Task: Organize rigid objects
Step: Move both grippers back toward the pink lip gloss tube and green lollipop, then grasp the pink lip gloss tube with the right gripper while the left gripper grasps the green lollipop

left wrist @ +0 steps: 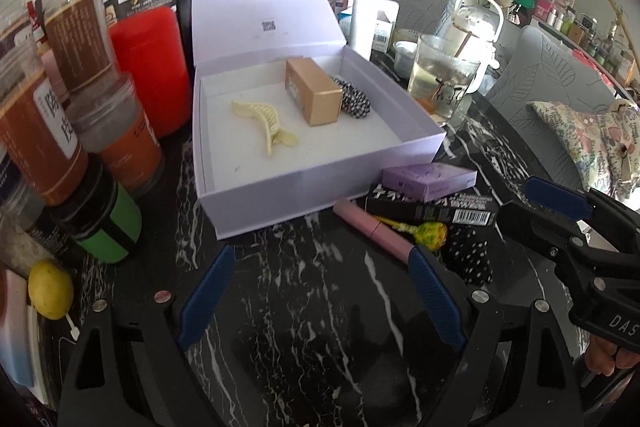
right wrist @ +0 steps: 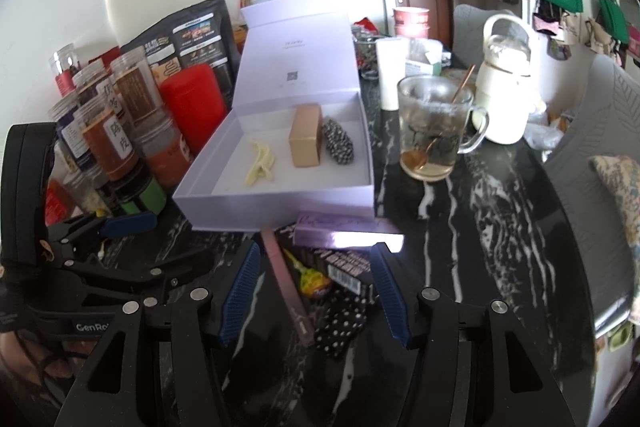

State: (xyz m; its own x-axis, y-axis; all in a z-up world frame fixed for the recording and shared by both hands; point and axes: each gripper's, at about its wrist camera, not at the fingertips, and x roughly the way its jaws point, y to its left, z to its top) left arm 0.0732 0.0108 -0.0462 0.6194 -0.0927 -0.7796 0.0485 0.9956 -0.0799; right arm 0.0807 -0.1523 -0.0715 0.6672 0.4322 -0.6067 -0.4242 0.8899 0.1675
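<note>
Between the half-open, empty right fingers (right wrist: 316, 291), the pink tube (right wrist: 286, 287) is lying lengthwise; left fingers (left wrist: 322, 297) are gaping empty.

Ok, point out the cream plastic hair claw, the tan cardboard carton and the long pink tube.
cream plastic hair claw (left wrist: 262, 125), left wrist view, curved spine
tan cardboard carton (left wrist: 316, 91), left wrist view, top face
long pink tube (right wrist: 286, 283), right wrist view, mid-length

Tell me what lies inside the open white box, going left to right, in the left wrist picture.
Cream hair claw clip → tan cardboard box → black-and-white checkered hair clip, all on the floor of the white box.
</note>
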